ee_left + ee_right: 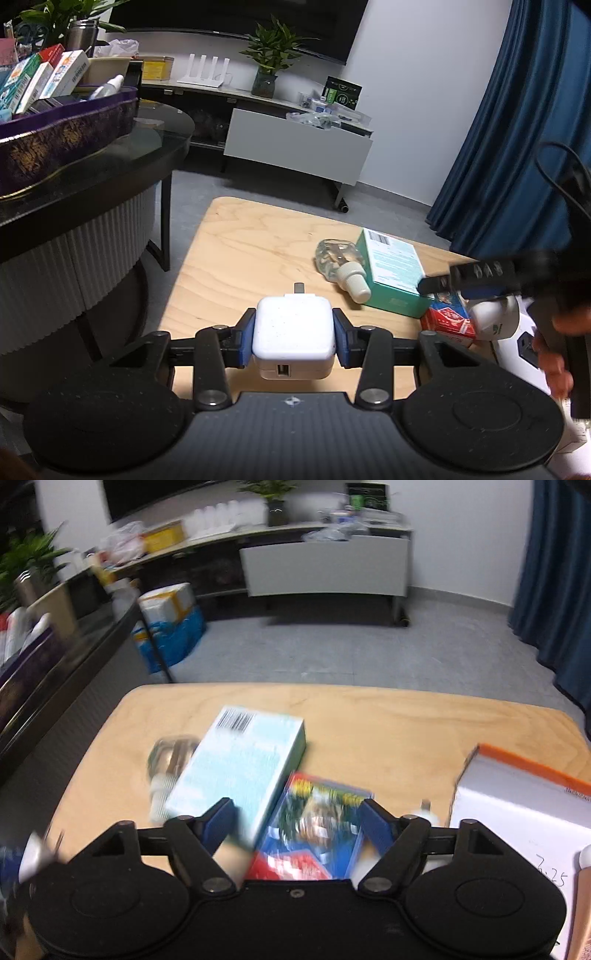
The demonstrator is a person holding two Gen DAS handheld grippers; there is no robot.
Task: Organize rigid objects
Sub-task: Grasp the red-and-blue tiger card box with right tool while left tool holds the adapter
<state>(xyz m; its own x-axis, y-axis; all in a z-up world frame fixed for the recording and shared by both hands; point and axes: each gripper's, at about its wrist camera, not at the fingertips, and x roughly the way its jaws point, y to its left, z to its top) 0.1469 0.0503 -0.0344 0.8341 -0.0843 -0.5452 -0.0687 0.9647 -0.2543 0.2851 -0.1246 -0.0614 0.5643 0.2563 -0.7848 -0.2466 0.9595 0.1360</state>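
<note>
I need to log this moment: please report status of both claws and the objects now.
Left claw shut on white charger, above wooden table. Right claw open, over colourful box. Teal box, clear bottle lying close by.

Handwritten digits reading roughly "7.25" stand on the white cardboard box (517,812) at the near right of the wooden table (369,720). The teal box (236,760) carries a barcode (235,720) at its far end; its print is too blurred to read.

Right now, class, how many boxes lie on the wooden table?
3. The teal box lies beside the clear bottle; the red-and-blue box between the right gripper fingers; the white orange-edged box at right. More may be hidden.
</note>
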